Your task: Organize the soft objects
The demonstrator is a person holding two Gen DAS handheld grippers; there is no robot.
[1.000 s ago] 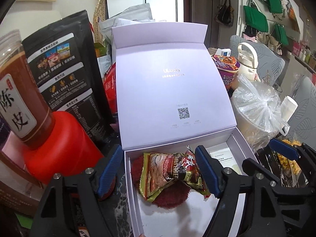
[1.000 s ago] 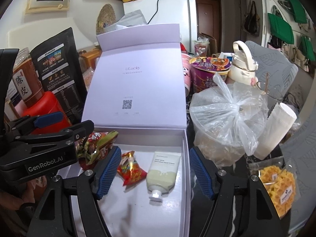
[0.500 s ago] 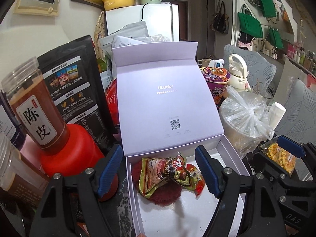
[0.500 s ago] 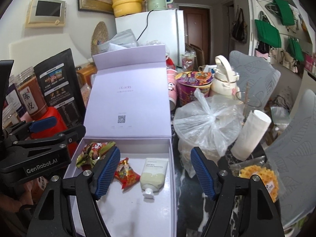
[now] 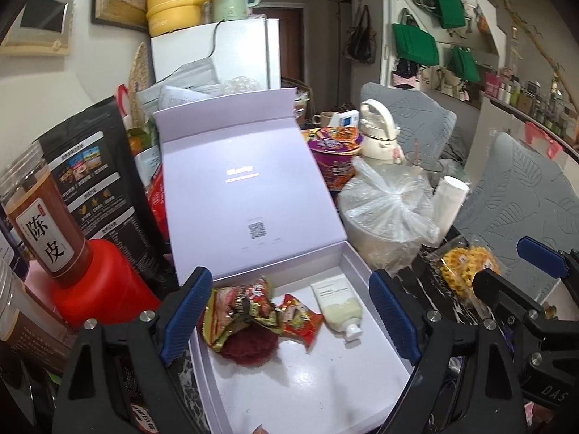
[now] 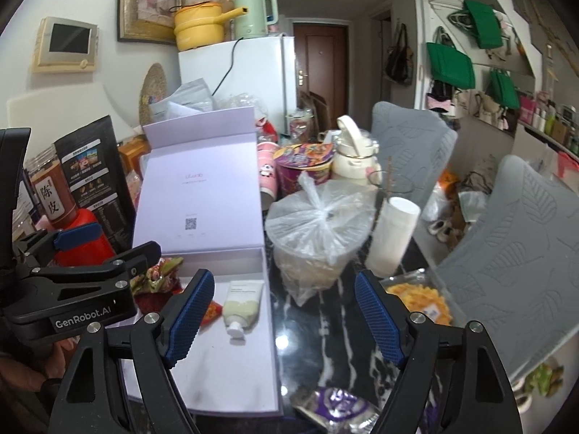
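Hovering over the open lilac box (image 5: pixel 376 390), left tongs (image 5: pixel 289 318) spread wide and gripping nothing, jaws just having been opening with nothing pinched between them, only the box contents showing beyond. Hanging likewise beside them, right tongs (image 6: pixel 286 314) wide apart and empty, jaws just having been opening too, straddling the box's right wall and the dark marbled surface (image 6: pixel 336 340). Lying already inside, along the box's far edge: a crumpled snack packet (image 5: pixel 239 307) atop a dark red pad (image 5: pixel 249 347) at the far left corner, a small red sachet (image 5: pixel 300 320) just beside, then a pale cream tube (image 5: pixel 338 302) toward the far right, cap pointing to the near edge. Remaining outside, judging by the pictures: a yellow snack bag (image 6: pixel 419 300) by the right side of the surface and a purple wrapper (image 6: pixel 336 403) at the near edge. Looking partly done, with those likely waiting for collection.
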